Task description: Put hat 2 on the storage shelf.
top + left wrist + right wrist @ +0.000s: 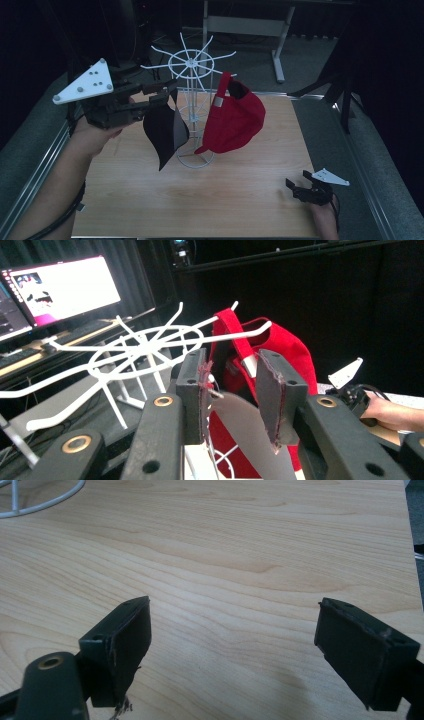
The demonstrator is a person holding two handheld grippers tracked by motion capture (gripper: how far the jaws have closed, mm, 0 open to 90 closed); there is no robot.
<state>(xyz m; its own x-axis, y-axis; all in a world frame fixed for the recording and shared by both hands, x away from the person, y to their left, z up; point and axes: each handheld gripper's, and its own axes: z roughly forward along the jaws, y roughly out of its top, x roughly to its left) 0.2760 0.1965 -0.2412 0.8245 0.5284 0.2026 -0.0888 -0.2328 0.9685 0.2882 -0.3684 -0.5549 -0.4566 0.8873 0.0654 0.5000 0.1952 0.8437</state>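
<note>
A white wire cap rack (192,100) stands upright on the far middle of the wooden table (225,195), its ring base (30,502) resting on the boards and its spokes fanning out at the top. Two caps are at the rack: a red cap (234,120) hangs on its right side, and a black cap (164,131) hangs at its left, just beside the red one, with its brim pointing down. The left gripper (167,95) is raised at spoke height next to the black cap's top; in the left gripper view its jaws stand a little apart, with the cap's grey underside (245,435) below and between them, and the pads do not visibly press on the cloth, though whether one pad touches it cannot be told. The right gripper (299,186) lies low near the table's near right corner, well apart from the rack, its jaws spread wide over bare wood with nothing between them. The near half of the table is open board; grey padded ledges run along both long edges.
</note>
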